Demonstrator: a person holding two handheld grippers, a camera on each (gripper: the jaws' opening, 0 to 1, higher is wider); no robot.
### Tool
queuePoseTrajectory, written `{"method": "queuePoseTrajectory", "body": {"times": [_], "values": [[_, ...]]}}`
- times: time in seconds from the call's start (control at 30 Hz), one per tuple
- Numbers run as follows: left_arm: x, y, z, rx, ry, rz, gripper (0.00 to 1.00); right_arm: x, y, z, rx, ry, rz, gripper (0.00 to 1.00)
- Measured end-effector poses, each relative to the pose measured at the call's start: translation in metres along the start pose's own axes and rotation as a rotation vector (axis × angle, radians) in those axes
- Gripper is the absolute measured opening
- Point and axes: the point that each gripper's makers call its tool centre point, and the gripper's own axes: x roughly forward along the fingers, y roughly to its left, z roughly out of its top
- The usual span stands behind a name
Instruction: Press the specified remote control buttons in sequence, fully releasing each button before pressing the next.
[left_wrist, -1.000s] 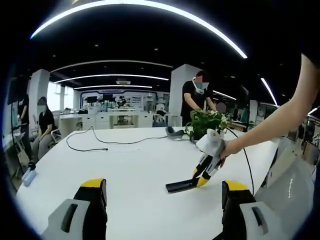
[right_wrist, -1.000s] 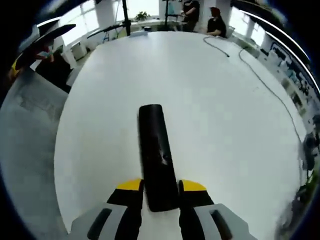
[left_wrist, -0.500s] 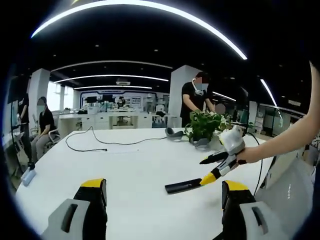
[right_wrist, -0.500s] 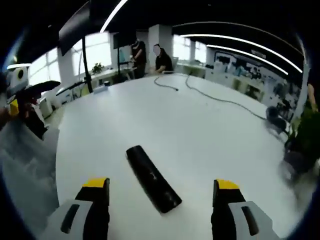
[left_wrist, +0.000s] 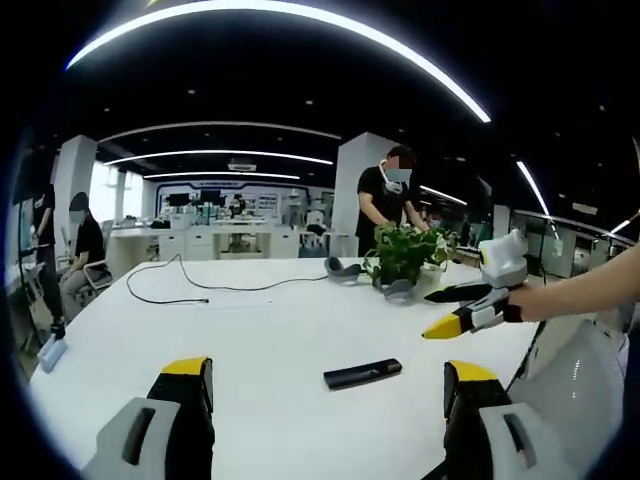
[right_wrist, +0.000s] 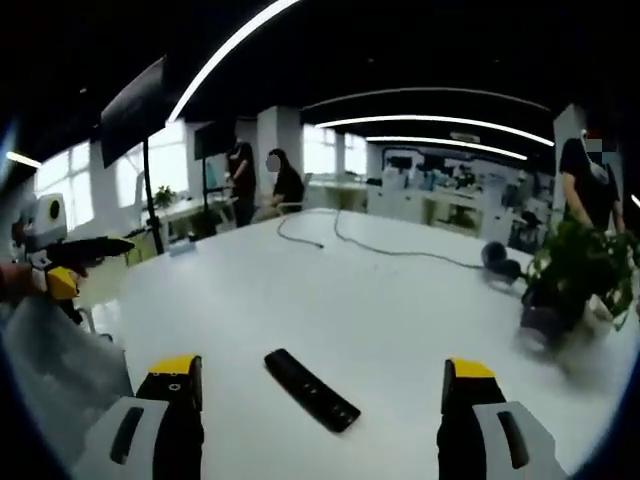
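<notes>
Black remote control: lying flat on the white bench, free of both grippers. Left gripper: fingers spread wide, empty, low over the bench's near edge, with the remote ahead and between them. Right gripper: fingers parted, empty, raised above the bench; in the left gripper view it hangs in the air beyond the remote, held by a hand. Potted plant: on the bench past the remote. Black cable: trailing across the far bench. Headset: beside the plant. People: standing and seated at the far end.
</notes>
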Motion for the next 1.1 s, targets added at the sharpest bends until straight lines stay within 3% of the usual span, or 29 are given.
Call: {"method": "queuePoseTrajectory", "body": {"times": [0.3,0.6,0.9,1.1], "values": [[-0.001,-0.001,0.000,0.002,0.004,-0.003,1.00,-0.037,0.014,0.010,-0.013,-0.044,-0.055,0.99],[-0.001,-0.001,-0.001,0.003,0.007,-0.004,1.00,-0.066,0.024,-0.001,-0.023,-0.036,-0.110,0.99],[0.001,-0.002,-0.004,0.011,0.023,-0.011,1.00,-0.083,0.017,-0.008,-0.001,-0.028,-0.139,0.99],[-0.001,0.002,0.000,0.004,0.005,0.007,1.00,-0.098,0.008,-0.018,-0.032,-0.002,-0.159,0.99]]}}
